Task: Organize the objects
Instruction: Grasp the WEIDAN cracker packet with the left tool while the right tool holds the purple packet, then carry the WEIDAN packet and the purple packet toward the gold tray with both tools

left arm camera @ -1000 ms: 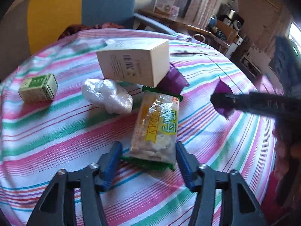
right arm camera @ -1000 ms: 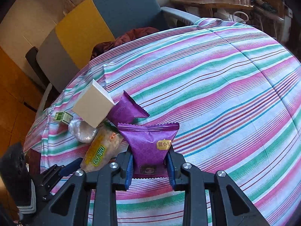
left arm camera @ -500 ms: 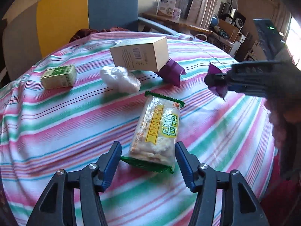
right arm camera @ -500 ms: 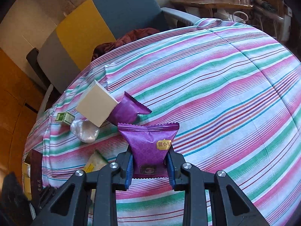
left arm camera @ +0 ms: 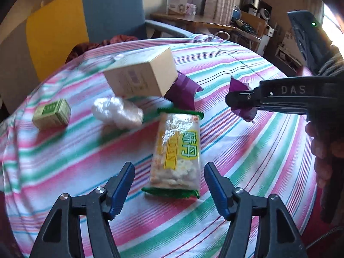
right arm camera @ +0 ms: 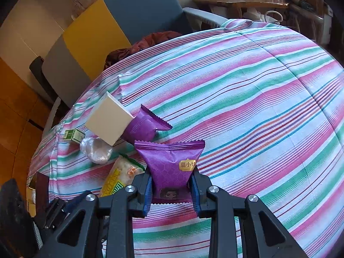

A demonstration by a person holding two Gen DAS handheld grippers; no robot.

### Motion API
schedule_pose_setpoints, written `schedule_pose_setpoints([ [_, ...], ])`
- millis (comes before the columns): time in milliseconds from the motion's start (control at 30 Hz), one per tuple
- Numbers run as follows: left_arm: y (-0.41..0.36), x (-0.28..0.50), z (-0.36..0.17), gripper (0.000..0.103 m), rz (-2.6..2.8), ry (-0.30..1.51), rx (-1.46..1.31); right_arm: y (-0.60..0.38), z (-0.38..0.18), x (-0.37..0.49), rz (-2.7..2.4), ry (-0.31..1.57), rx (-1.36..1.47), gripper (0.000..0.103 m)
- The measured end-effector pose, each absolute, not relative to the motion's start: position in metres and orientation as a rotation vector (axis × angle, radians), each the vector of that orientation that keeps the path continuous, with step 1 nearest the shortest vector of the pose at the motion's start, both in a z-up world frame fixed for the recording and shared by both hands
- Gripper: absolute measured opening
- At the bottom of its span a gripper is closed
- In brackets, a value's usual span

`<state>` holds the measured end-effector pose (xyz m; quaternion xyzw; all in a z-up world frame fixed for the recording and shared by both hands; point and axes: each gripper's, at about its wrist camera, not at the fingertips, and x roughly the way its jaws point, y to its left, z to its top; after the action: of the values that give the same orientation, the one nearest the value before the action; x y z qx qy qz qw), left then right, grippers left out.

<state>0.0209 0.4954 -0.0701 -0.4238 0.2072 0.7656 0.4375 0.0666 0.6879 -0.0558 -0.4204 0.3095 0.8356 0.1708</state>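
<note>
A yellow-and-green snack pack (left arm camera: 177, 152) lies flat on the striped tablecloth (left arm camera: 64, 161). My left gripper (left arm camera: 169, 167) straddles its near end; its jaws are opening and the pads stand clear of the wrapper. My right gripper (right arm camera: 171, 178) is shut on a purple packet (right arm camera: 172, 165) held above the cloth. In the left wrist view the right gripper (left arm camera: 231, 101) comes in from the right with that purple packet (left arm camera: 238, 88). A second purple packet (right arm camera: 143, 126) lies farther back with a cream box (right arm camera: 108, 121) leaning on it.
A clear plastic bundle (left arm camera: 117, 112) and a small green box (left arm camera: 51, 114) sit left of the snack pack. A blue-and-yellow chair (left arm camera: 86, 17) with dark red cloth (right arm camera: 150, 40) stands behind the table. A cluttered wooden side table (right arm camera: 236, 1) is at the back right.
My left gripper's jaws have widened around the snack pack and the gripper has drawn back a little. The right gripper still holds the purple packet in the same place.
</note>
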Motion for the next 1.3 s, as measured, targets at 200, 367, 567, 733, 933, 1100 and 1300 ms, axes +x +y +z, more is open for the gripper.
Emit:
schedule_pose_setpoints([
  [200, 0.518, 0.013, -0.073, 0.08, 1.86, 0.566, -1.076, 0.691, -0.054, 0.068, 2.37, 0.895, -1.181, 0.03],
  [367, 0.527, 0.005, -0.089, 0.057, 1.889, 0.53, -1.109, 0.691, -0.055, 0.068, 2.363, 0.896, -1.182, 0.03],
  [567, 0.506, 0.011, -0.091, 0.048, 1.925, 0.491, -0.999, 0.69, -0.055, 0.068, 2.37, 0.89, -1.182, 0.03],
  [733, 0.486, 0.021, -0.091, 0.048, 1.974, 0.472, -0.978, 0.687, -0.055, 0.065, 2.381, 0.875, -1.192, 0.03],
  [933, 0.45, 0.024, -0.089, 0.048, 2.048, 0.397, -0.99, 0.684, -0.059, 0.062, 2.38, 0.846, -1.221, 0.03],
  [1100, 0.41, 0.021, -0.089, 0.047, 2.096, 0.279, -1.017, 0.673, -0.058, 0.054, 2.411, 0.761, -1.256, 0.03],
  [1300, 0.376, 0.018, -0.085, 0.047, 2.151, 0.183, -1.049, 0.663, -0.058, 0.047, 2.426, 0.628, -1.282, 0.03],
])
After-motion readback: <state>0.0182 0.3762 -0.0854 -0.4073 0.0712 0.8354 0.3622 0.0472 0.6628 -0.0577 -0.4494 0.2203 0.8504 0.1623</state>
